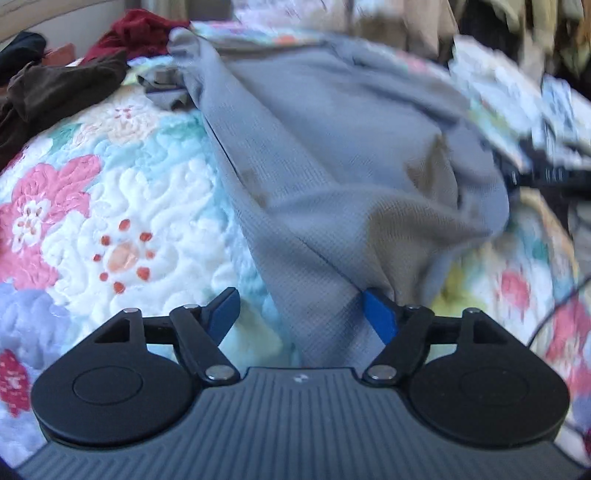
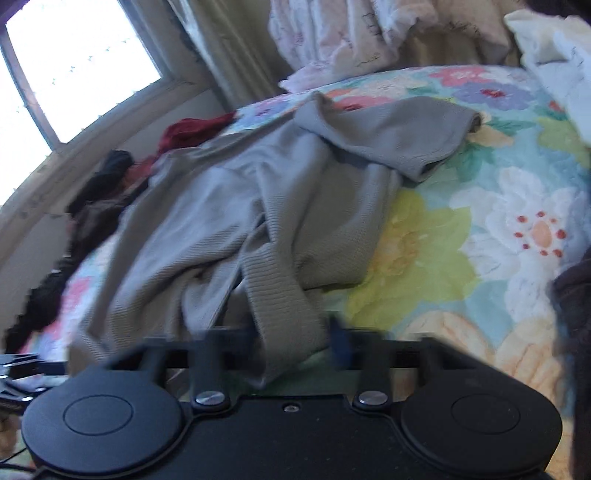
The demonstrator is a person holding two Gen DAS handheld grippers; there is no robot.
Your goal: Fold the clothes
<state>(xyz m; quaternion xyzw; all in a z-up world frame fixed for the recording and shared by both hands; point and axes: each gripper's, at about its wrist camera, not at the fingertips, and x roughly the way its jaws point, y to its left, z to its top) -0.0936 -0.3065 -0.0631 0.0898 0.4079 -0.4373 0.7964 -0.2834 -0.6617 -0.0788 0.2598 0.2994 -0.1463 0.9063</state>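
A grey knit garment point(image 1: 332, 155) lies crumpled across the floral quilt point(image 1: 122, 206). My left gripper point(image 1: 303, 314) is open, its blue pads point(image 1: 380, 317) wide apart. A fold of the grey cloth runs between them and drapes against the right pad. In the right wrist view the same grey garment point(image 2: 229, 206) is bunched up, one short sleeve point(image 2: 399, 136) spread out at the far side. Its ribbed hem band point(image 2: 284, 306) hangs between the fingers of my right gripper point(image 2: 295, 339). Those fingers are blurred, and the jaws stand partly apart beside the unpinched band.
Dark red point(image 1: 136, 33) and dark brown point(image 1: 55, 92) clothes lie heaped at the quilt's far left. A window point(image 2: 74, 62) and curtain are behind the bed. Pale bedding point(image 2: 369, 33) is piled at the head. A dark cloth point(image 2: 576, 314) intrudes at the right edge.
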